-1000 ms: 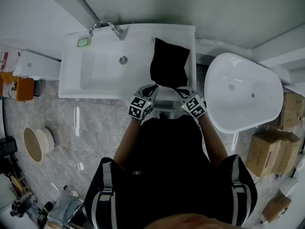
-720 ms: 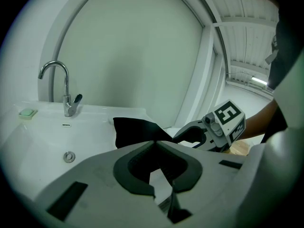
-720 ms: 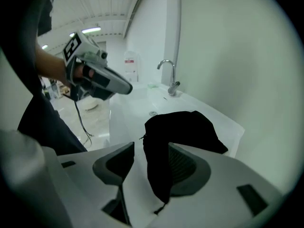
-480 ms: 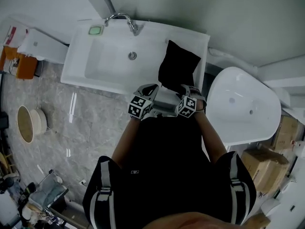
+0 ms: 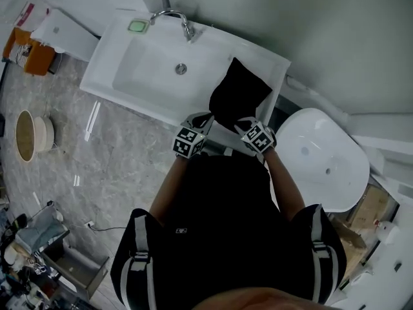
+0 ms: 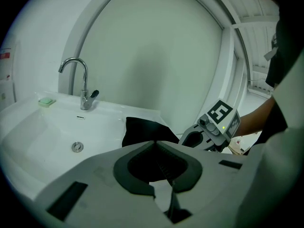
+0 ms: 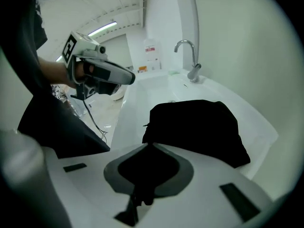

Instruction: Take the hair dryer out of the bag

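Left gripper view: left gripper (image 6: 154,142) jaws closed tip to tip, 0 gap at the front. The dark-grey ribbed pads (image 6: 126,167) leave an oval hollow behind the tips, with black cloth in it and 1 thin black strand trailing down. Reads as clamped on the near edge of the black fabric bag (image 6: 142,129).

Right gripper view: right gripper (image 7: 151,144) same story. Tips are together at the bag's near left corner, the hollow is filled black, and 1 strand hangs below.

Bag is matte and soft, puffed into a rounded pillow shape. It lies on the flat right end of the glossy white ceramic sink counter (image 5: 264,55), beside the basin (image 5: 145,70). Hair dryer not visible in any view; the bag is opaque.

Head view: both grippers sit side by side at the bag's near edge. Curved chrome faucet (image 5: 173,17) is at the back rim, with a small green soap bar (image 5: 137,26) just left of it. Round metal drain (image 5: 181,69) is in the basin floor.
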A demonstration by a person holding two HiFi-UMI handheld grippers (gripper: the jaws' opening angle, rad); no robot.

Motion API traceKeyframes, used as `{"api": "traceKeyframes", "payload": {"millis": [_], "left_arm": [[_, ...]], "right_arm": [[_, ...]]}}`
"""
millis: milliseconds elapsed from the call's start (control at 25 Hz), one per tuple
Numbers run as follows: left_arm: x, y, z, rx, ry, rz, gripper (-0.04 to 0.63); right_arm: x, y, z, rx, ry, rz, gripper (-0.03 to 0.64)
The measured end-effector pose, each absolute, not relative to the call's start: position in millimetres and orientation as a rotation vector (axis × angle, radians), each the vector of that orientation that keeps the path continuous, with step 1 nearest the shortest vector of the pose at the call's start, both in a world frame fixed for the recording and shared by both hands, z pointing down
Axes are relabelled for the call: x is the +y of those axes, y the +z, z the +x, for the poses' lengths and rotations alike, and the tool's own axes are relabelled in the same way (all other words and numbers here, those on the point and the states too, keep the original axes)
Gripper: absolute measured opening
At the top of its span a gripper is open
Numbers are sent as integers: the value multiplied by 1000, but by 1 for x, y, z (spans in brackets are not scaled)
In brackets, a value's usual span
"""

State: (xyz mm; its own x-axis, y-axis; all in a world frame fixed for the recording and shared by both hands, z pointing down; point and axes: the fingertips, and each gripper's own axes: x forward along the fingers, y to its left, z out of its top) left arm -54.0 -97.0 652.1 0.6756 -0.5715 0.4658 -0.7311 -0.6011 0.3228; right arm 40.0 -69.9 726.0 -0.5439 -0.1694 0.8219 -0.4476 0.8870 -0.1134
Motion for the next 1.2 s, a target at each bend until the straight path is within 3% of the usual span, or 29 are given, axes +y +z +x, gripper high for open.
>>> {"api": "traceKeyframes", "payload": {"millis": [320, 680, 880, 1200], "left_arm": [[-84, 664, -16, -961, 544, 2348, 18], [-93, 699, 38, -794, 601, 2298, 21], [-111, 725, 46, -801, 605, 2155, 101], [-124, 751, 65, -766, 631, 2100, 159]], "right_arm": [[-130, 677, 58, -2382, 737, 628, 74], [-130, 668, 62, -2443, 814, 606, 74], [-129, 663, 71, -2451, 847, 638, 74], [-127, 652, 79, -2463, 852, 677, 74]]}}
